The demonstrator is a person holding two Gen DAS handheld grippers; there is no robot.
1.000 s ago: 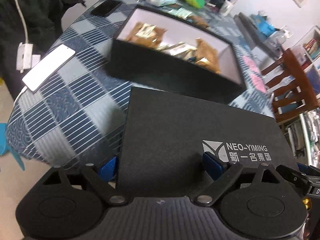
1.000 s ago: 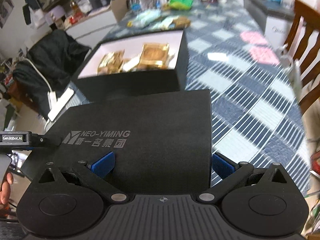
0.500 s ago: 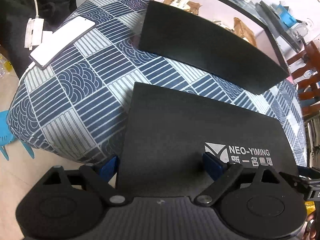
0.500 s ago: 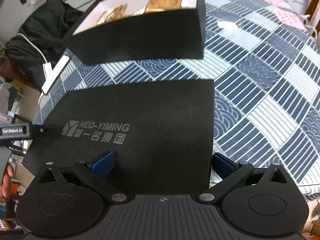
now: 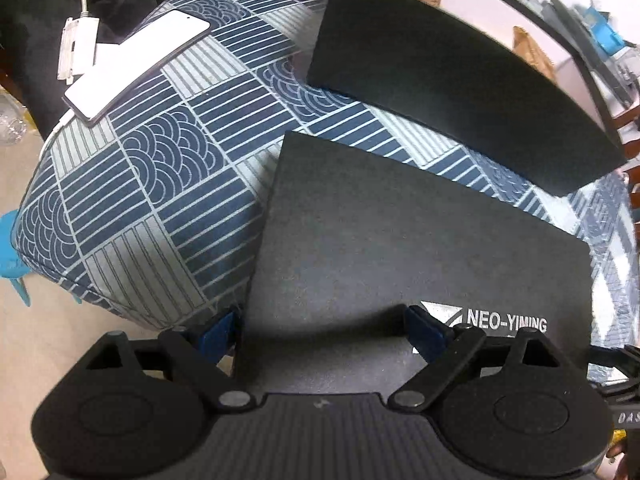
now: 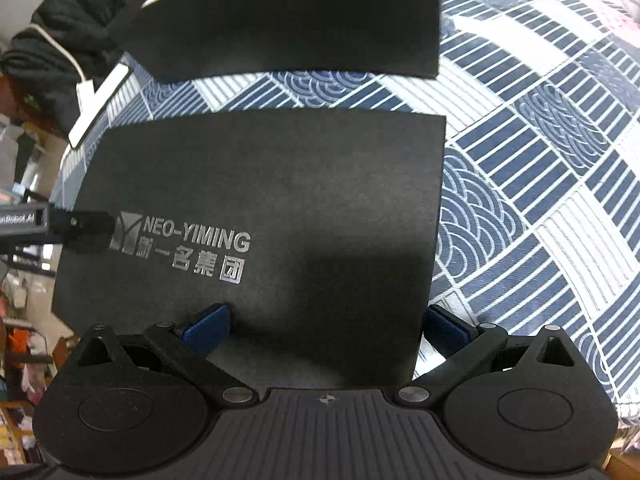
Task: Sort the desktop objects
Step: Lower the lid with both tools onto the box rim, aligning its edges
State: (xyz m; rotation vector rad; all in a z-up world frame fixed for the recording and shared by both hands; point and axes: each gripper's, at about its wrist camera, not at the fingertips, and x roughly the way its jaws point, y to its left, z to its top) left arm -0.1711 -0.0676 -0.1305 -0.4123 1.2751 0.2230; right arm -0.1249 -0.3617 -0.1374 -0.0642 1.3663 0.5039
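- We've got the black lid (image 5: 420, 240), NEO-YIMING in silver on top, lying flat on the blue patterned tablecloth (image 5: 168, 184) near the table's edge.
- Our left gripper (image 5: 324, 330) has its 2 blue pads pressed to the lid's near edge, one at the left corner, one by the logo.
- Our right gripper (image 6: 324, 326) pinches the same lid, 1 pad on top, 1 at the right side.
- Just beyond sits the open black box (image 5: 460, 80), gold packets inside.
- A white phone (image 5: 136, 64) lies well off left.
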